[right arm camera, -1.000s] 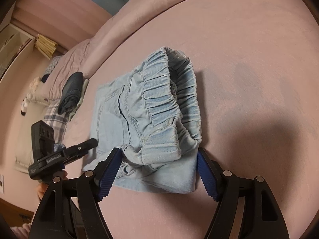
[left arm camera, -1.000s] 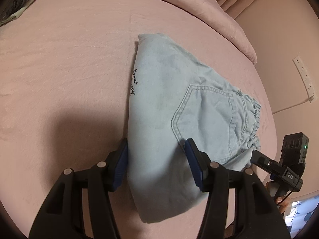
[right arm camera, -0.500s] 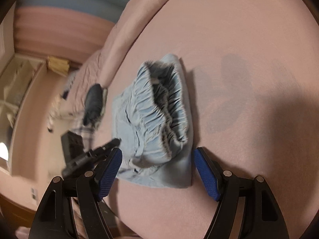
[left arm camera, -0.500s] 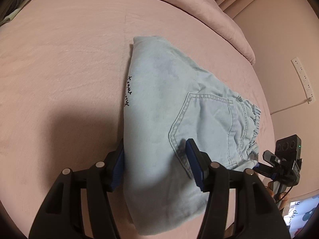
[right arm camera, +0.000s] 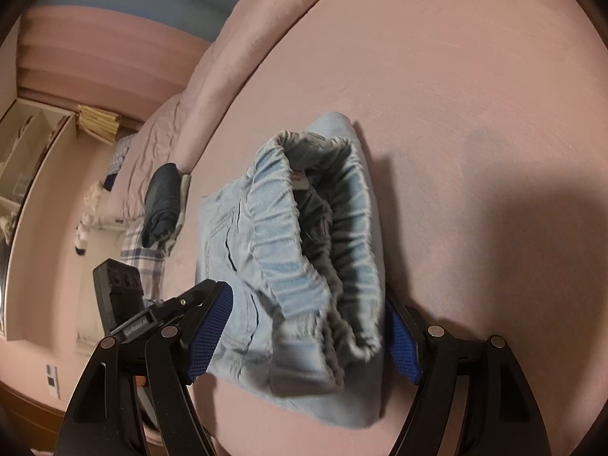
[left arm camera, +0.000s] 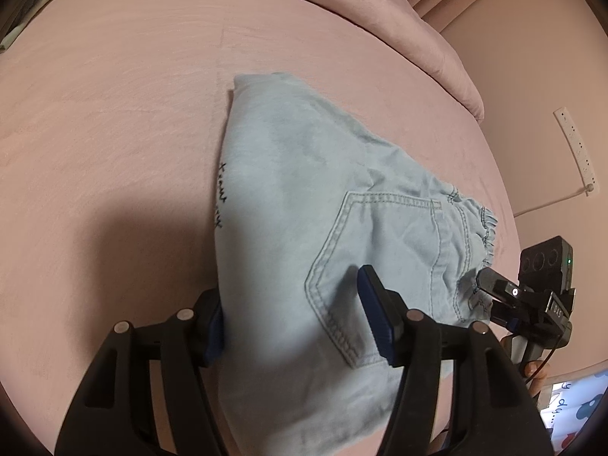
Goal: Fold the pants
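Light blue denim pants [left arm camera: 304, 190] lie folded on the pink bed [left arm camera: 114, 114], back pocket up, elastic waistband toward the right. My left gripper [left arm camera: 290, 285] straddles the near folded end. Its jaws are opening, with fabric between them: the left pad sits at the cloth's edge, the right pad over the pocket. From the right wrist view the gathered waistband of the pants [right arm camera: 315, 228] gapes toward me. My right gripper [right arm camera: 306, 290] stands open around that end, one pad on each side. The right gripper also shows in the left wrist view [left arm camera: 490, 285].
A rolled pink duvet [left arm camera: 380, 11] runs along the bed's far side. A dark folded garment [right arm camera: 163, 201] and a plaid cloth [right arm camera: 144, 262] lie near the bed's far left end. A socket strip [left arm camera: 573, 144] hangs on the wall beyond the bed's right edge.
My right gripper has rolled and moved in, so the waistband end now sits between its pads. The left gripper stays at the folded end with its pads slightly wider apart.
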The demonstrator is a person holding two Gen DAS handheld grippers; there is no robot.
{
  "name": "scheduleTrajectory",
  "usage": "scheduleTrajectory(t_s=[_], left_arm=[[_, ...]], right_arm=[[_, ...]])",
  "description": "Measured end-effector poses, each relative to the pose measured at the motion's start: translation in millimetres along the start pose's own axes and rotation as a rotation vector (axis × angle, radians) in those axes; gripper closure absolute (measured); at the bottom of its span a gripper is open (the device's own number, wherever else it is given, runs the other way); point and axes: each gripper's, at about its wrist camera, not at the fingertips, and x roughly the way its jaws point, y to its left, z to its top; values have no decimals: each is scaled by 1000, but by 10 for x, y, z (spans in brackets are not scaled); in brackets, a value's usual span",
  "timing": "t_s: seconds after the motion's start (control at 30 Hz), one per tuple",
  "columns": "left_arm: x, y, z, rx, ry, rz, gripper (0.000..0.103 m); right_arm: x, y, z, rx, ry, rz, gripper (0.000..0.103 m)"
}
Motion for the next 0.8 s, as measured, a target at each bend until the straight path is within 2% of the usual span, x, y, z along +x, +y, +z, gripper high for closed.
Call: scheduleTrajectory(t_s=[0.8], left_arm=[[50,-32,132,-2,9,-10,42]], right_arm=[[169,77,208,-27,6,6,24]])
